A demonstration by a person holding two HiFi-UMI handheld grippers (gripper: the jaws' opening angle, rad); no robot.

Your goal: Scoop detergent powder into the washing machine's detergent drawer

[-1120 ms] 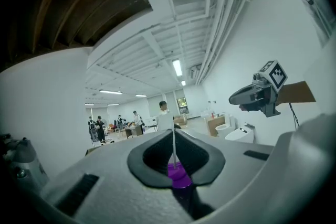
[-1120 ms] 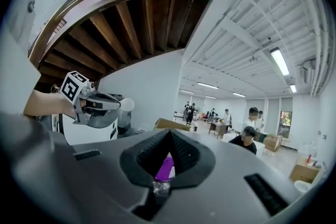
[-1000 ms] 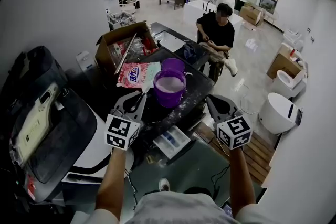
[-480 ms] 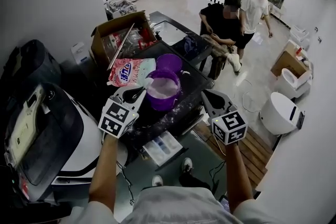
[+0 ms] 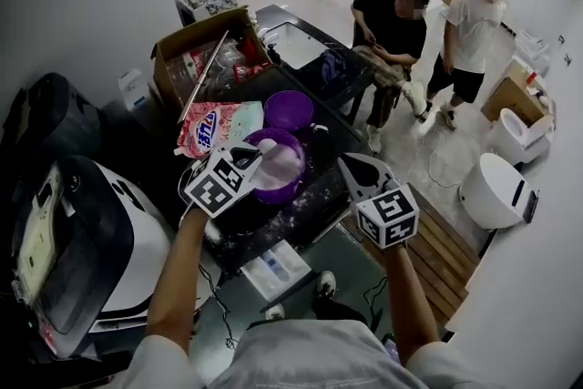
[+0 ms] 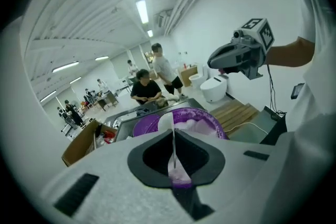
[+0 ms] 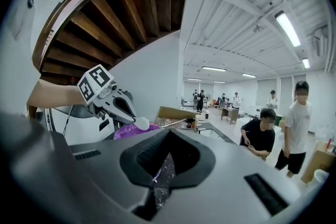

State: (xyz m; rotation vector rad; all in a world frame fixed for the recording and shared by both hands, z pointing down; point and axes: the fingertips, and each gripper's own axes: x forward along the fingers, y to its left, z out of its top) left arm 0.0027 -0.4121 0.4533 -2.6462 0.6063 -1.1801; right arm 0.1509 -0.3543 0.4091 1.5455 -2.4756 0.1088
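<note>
scoop (image 6: 165, 121): white, thin handle pinched in the left gripper (image 5: 250, 156), bowl above the tub.
tub (image 5: 298, 186): purple, round, lid off, near the counter's front edge.
powder (image 5: 282, 163): white, heaped inside the tub.
detergent drawer (image 5: 273, 267): pulled out, below the counter's front edge.

- A dark countertop (image 5: 332, 141) carries everything; white powder is dusted over its near part
- A purple tub (image 5: 290, 192) of white powder stands near the front edge
- A purple lid (image 5: 290, 109) lies flat just behind the tub
- A pink detergent bag (image 5: 219, 125) lies flat, left of the lid
- An open cardboard box (image 5: 205, 59) stands behind the bag
- A pale sink basin (image 5: 293, 46) is set into the far end
</note>
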